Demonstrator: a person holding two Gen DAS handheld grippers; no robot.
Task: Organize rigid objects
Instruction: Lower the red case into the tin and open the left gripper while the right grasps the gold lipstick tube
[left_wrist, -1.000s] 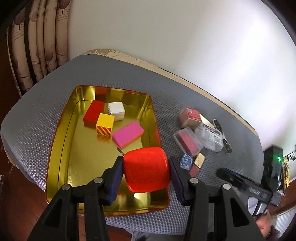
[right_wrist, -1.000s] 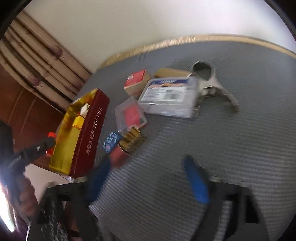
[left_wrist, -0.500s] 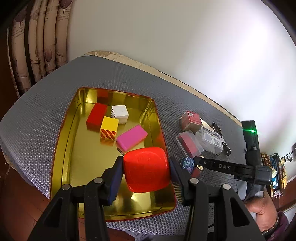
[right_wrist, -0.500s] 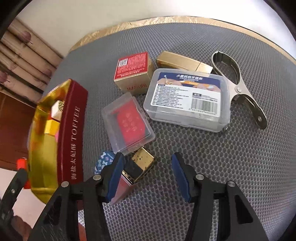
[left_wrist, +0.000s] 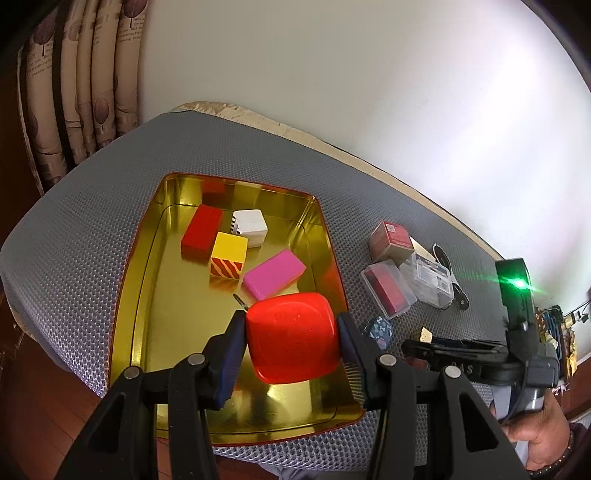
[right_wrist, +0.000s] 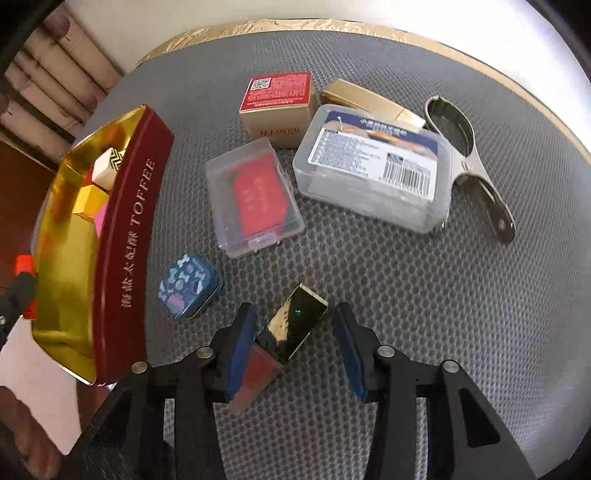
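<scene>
Gripping a rounded red box (left_wrist: 291, 336) between its two blue pads, the left gripper (left_wrist: 291, 339) holds it above the near end of the gold tin (left_wrist: 129, 295), which sits on the grey mesh-covered desk (left_wrist: 92, 192). Inside the tin, beyond the held box, lie a pink block (left_wrist: 274, 273), a yellow block with orange stripes (left_wrist: 229, 255), a red block (left_wrist: 202, 232) and a white block (left_wrist: 251, 227); the yellow one touches the red and sits just beside the white.

To the right of the tin, the right gripper (right_wrist: 293, 334) stands spread wide, its pads on either side of a small gold-and-black lighter-like piece (right_wrist: 297, 323) lying on the desk; the left pad looks close to it, but contact cannot be judged. Near the tin's red "TOFFEE" wall (right_wrist: 136, 236) lies a little blue patterned tin (right_wrist: 189, 286). Farther from the tin are a clear case with red contents (right_wrist: 255, 199), a red-and-gold carton (right_wrist: 277, 103), a gold bar (right_wrist: 369, 101), a labelled clear plastic box (right_wrist: 373, 162) and a metal clip (right_wrist: 469, 162).
</scene>
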